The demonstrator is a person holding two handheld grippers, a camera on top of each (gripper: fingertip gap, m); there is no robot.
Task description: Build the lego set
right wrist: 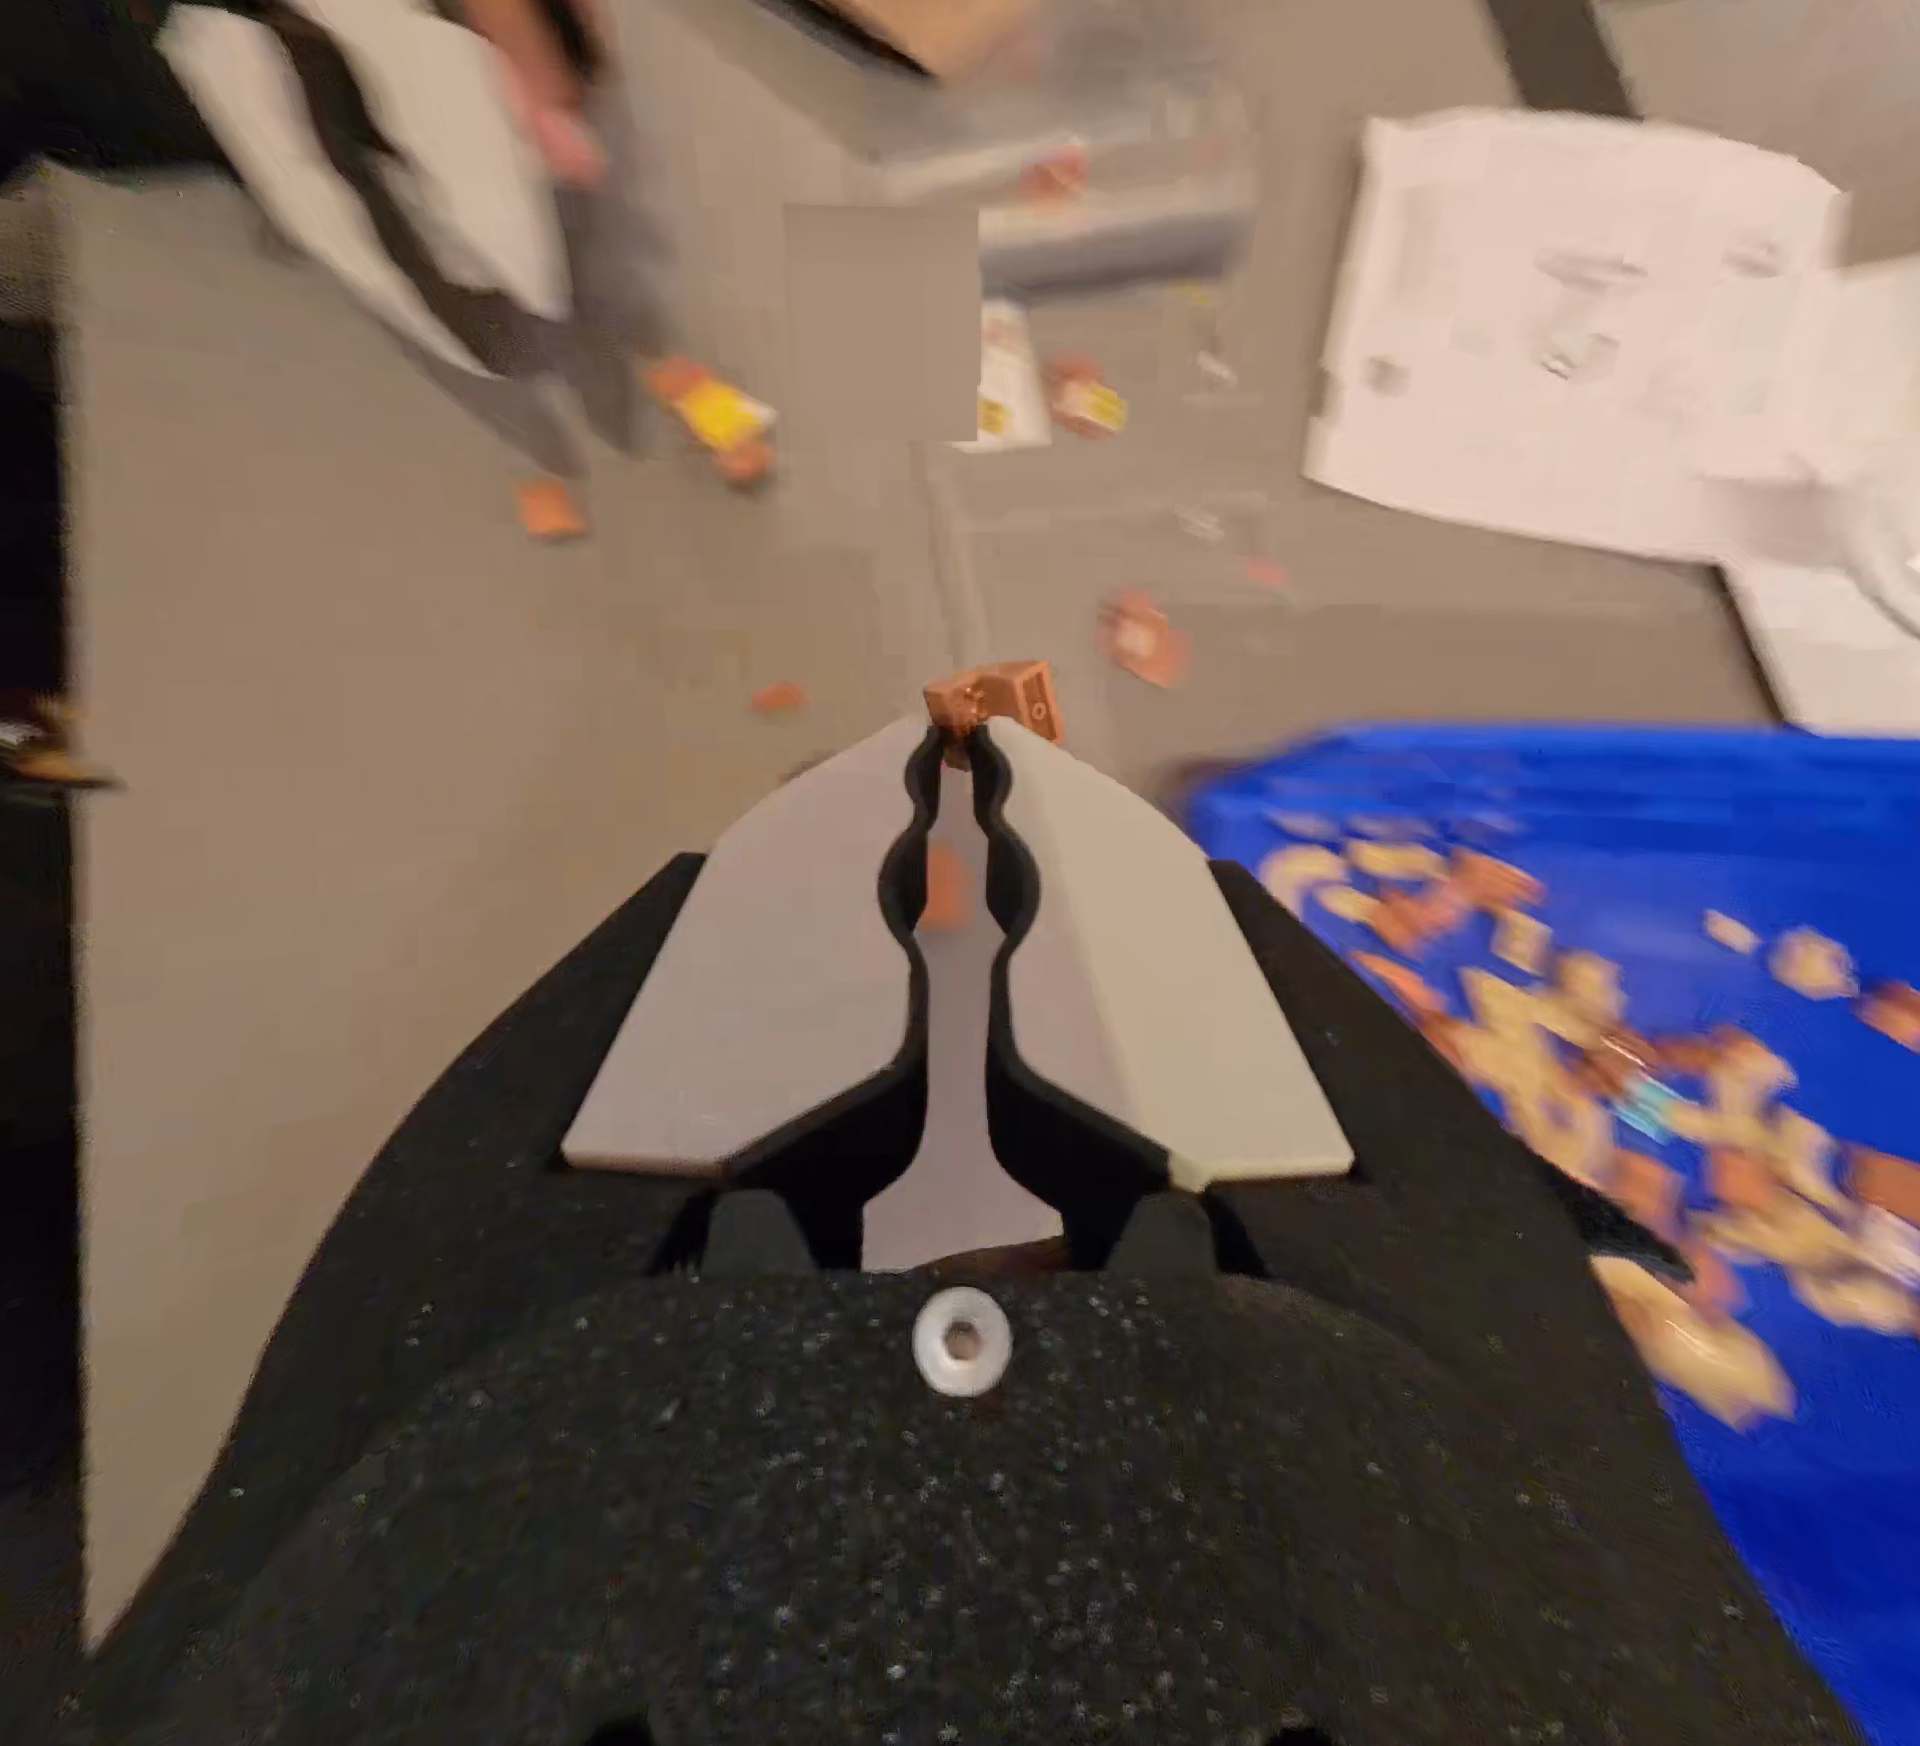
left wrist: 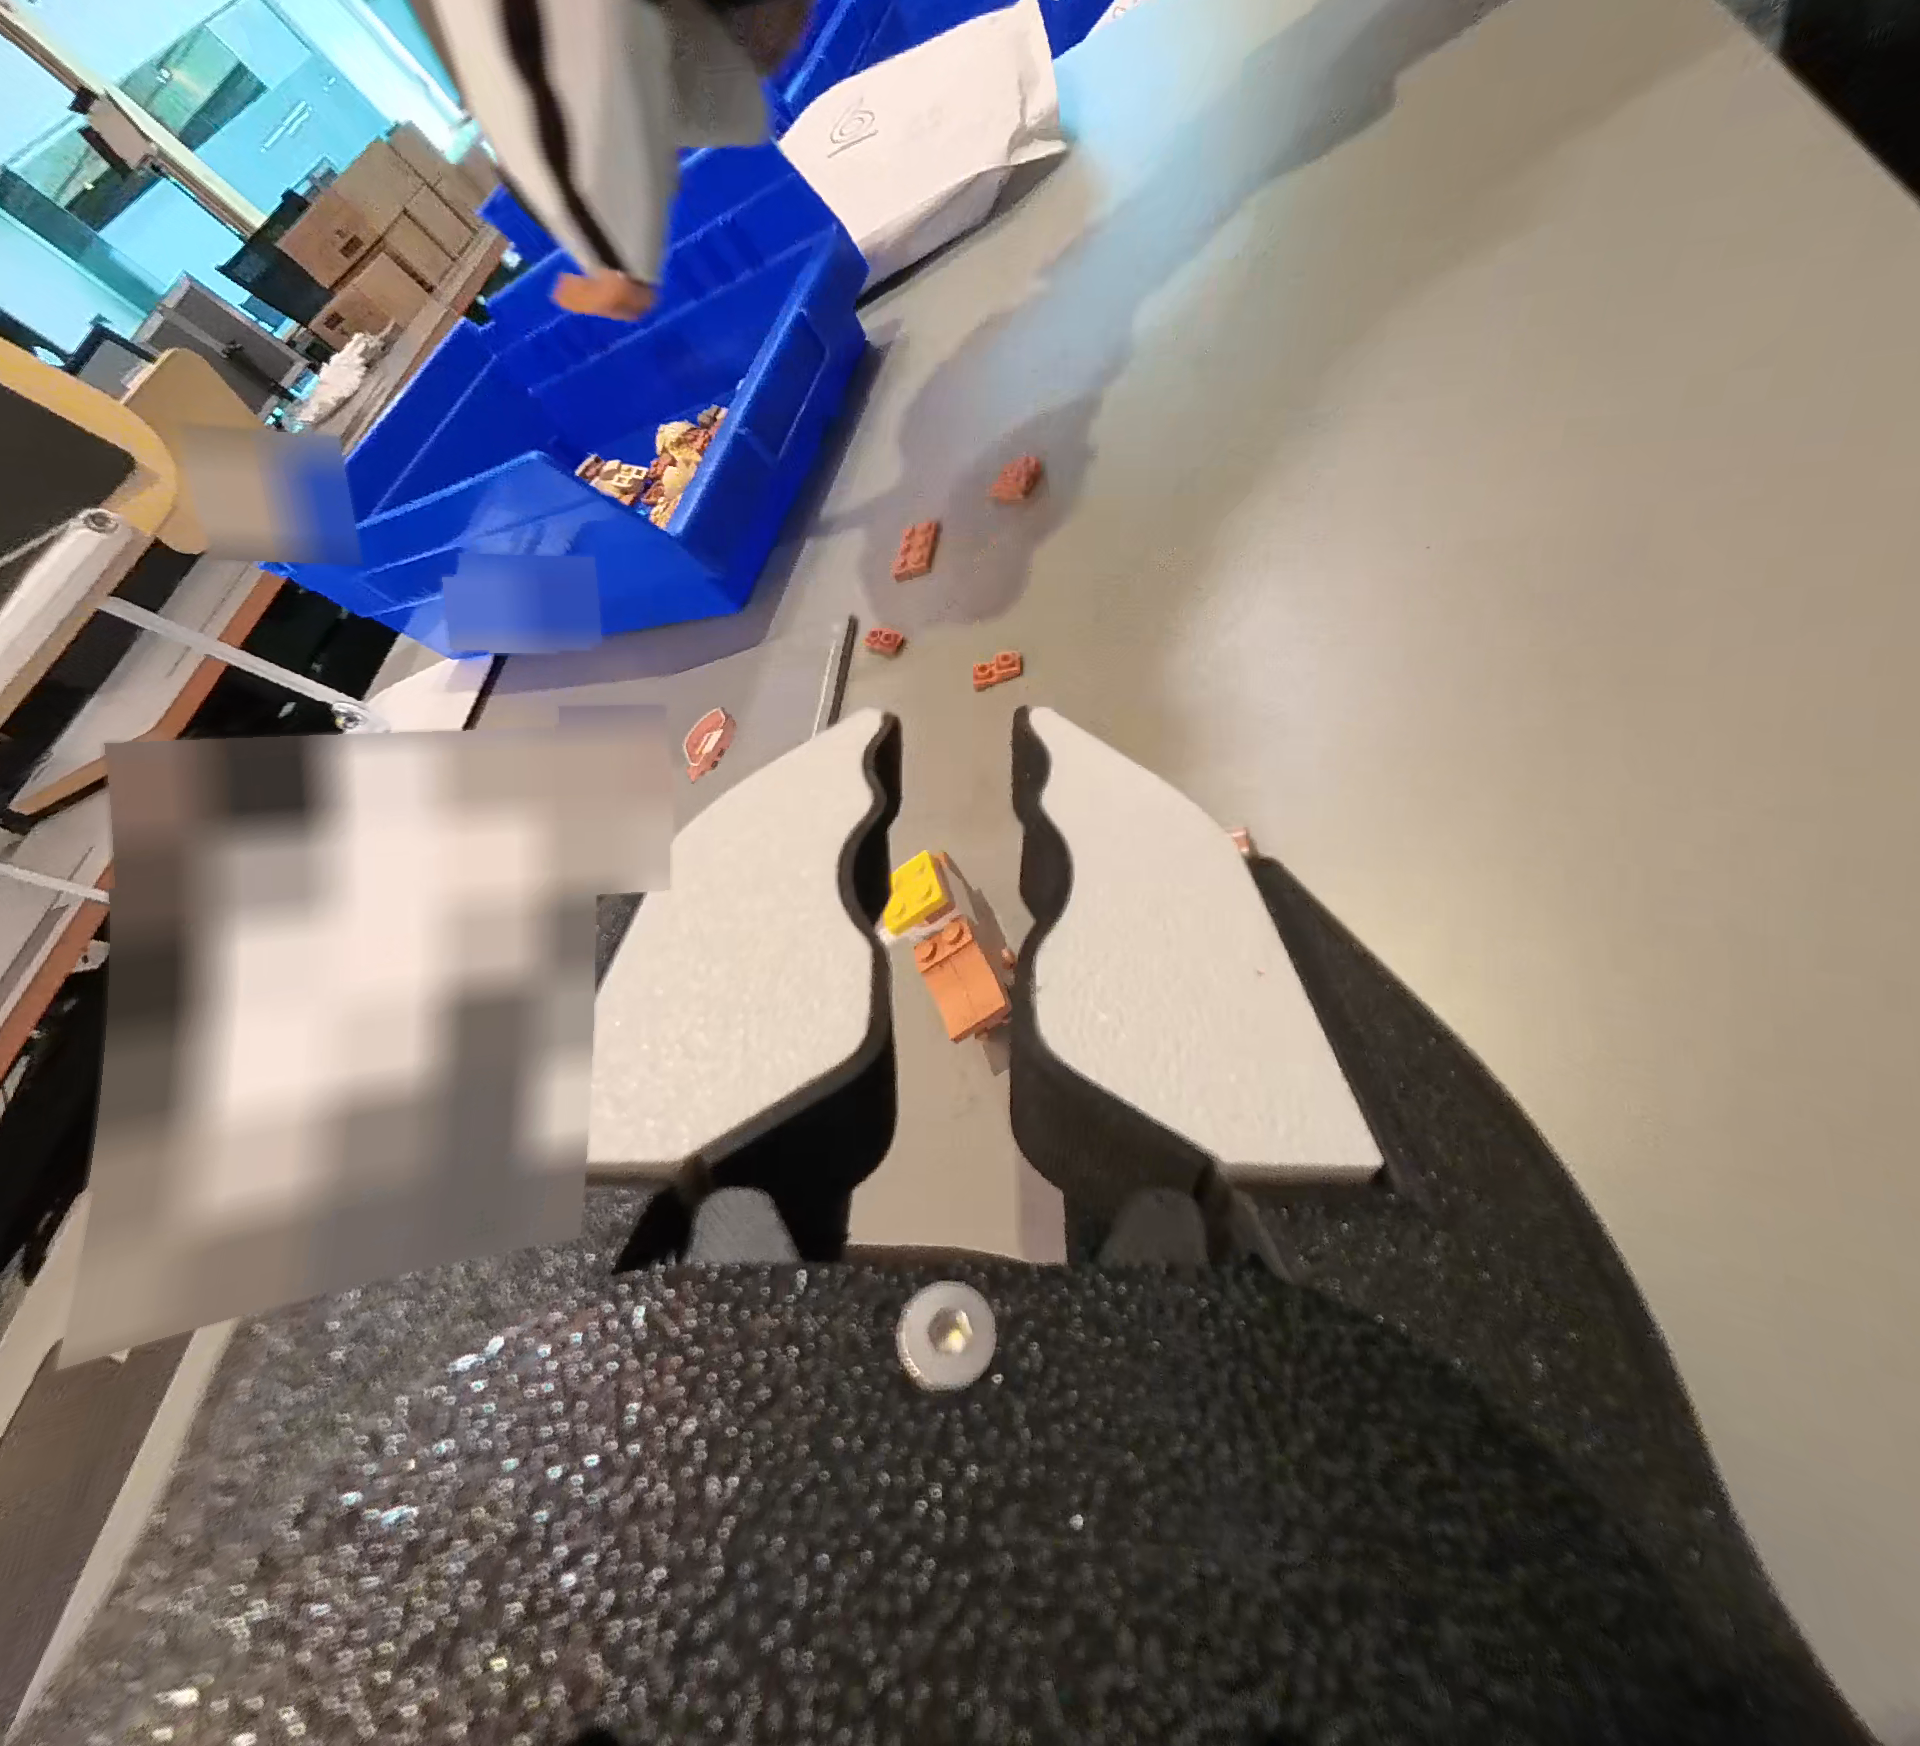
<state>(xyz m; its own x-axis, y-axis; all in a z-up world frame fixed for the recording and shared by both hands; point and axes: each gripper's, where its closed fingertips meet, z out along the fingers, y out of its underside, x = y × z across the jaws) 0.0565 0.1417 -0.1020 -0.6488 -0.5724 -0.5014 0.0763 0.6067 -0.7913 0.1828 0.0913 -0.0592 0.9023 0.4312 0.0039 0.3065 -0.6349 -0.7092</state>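
**Two grippers over a brick-strewn table**

Grey table [left wrist: 1455, 657] fills both views, with windows and stacked cardboard boxes [left wrist: 374, 242] behind it. Blue bins [left wrist: 727, 408] stand along its far side, the nearest holding a heap of tan and brown bricks [left wrist: 665, 460]. A white paper bag [left wrist: 935, 148] lies beside the bins. In the right wrist view, white printed sheets [right wrist: 1558, 325] lie spread on the table.

The left gripper [left wrist: 956, 730] hangs low over the table with its jaws apart. Between them sits a small built piece [left wrist: 951, 953] with a yellow plate on top and orange-brown bricks below. It reaches close to both pads, but I cannot tell whether they press on it or whether it rests on the table underneath.

The right gripper [right wrist: 961, 746] has its jaws nearly together, clamped at the very tips on a small orange-brown brick [right wrist: 992, 709]. The left wrist view shows this gripper blurred, held above the bins.

Loose orange-brown bricks lie on the table just ahead of the left gripper: a larger plate [left wrist: 916, 546], another [left wrist: 1016, 481], and two small ones [left wrist: 997, 670] [left wrist: 883, 640].
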